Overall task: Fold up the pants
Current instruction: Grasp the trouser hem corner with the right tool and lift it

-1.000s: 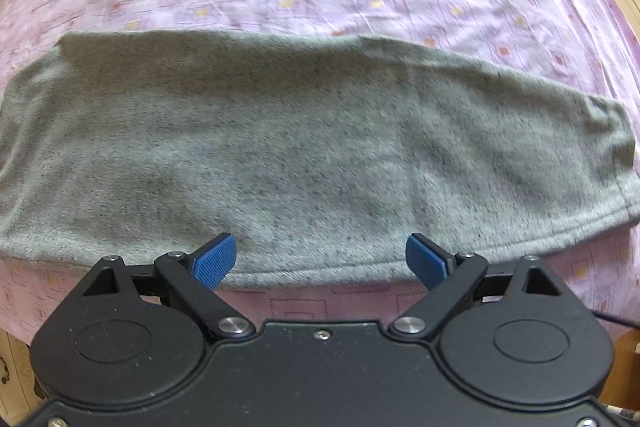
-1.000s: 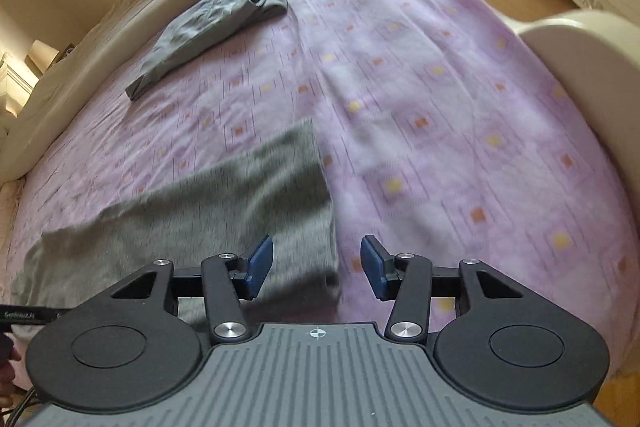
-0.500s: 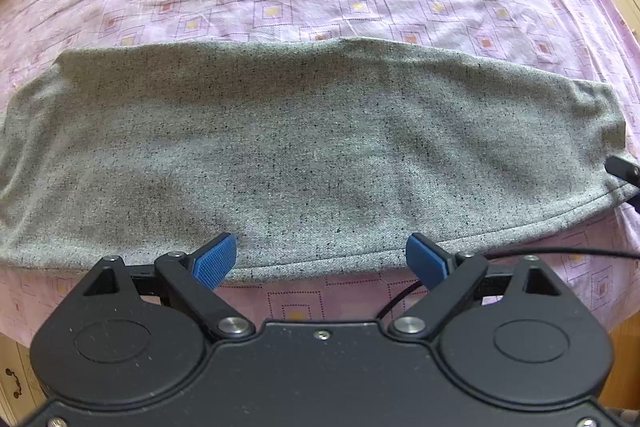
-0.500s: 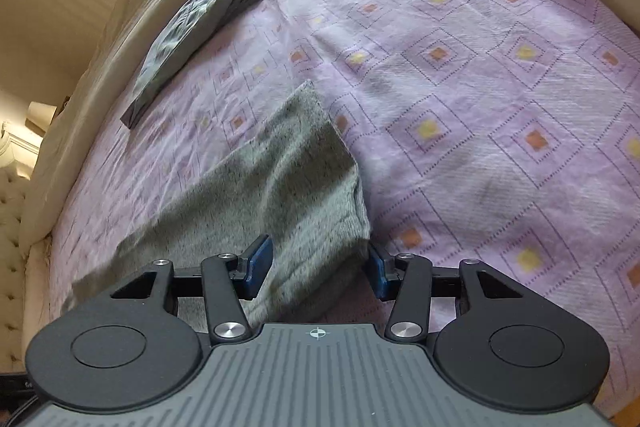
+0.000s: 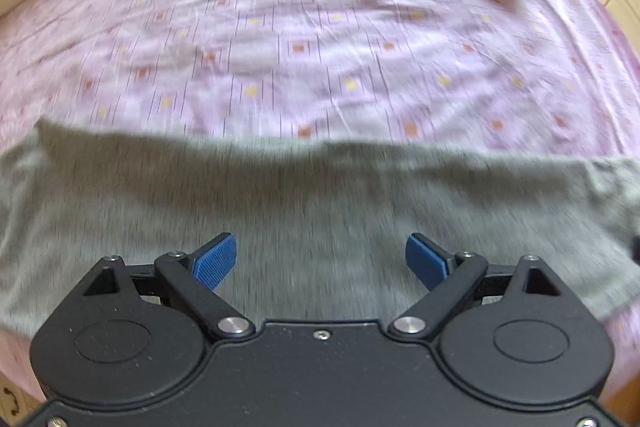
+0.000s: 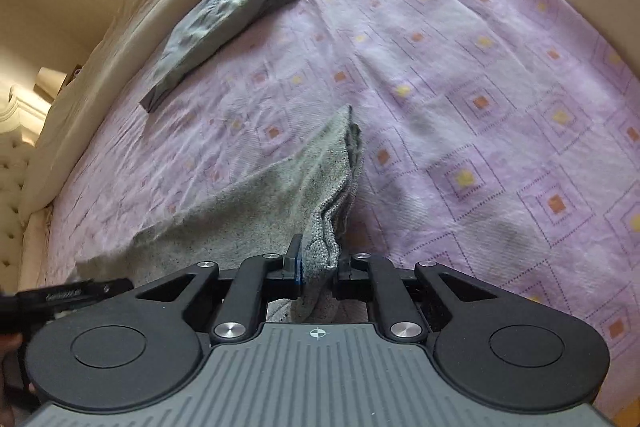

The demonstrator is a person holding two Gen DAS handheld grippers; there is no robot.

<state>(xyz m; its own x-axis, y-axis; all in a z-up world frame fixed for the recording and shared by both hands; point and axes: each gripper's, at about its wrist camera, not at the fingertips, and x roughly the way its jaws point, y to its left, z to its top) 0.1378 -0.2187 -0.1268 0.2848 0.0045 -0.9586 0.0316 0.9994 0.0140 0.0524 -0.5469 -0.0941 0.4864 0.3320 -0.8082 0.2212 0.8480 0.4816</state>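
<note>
While the pants (image 5: 320, 211) lie flat across the near edge of the bed (image 5: 320, 67), we've got the right tool (image 6: 318, 263) just closing, now pinched on one end's bunched corner. Left tool (image 5: 320, 259) hangs over the middle w/ jaws wide, nothing between them. Step in hand: the grab for a fold. Next, we judge, left needs its own grip, then both lift and carry that end across.

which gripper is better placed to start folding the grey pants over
Right. The right gripper has just closed and pinches the end of the grey pants, bunching the cloth. The left gripper hangs open above the pants' middle, gripping nothing.
</note>
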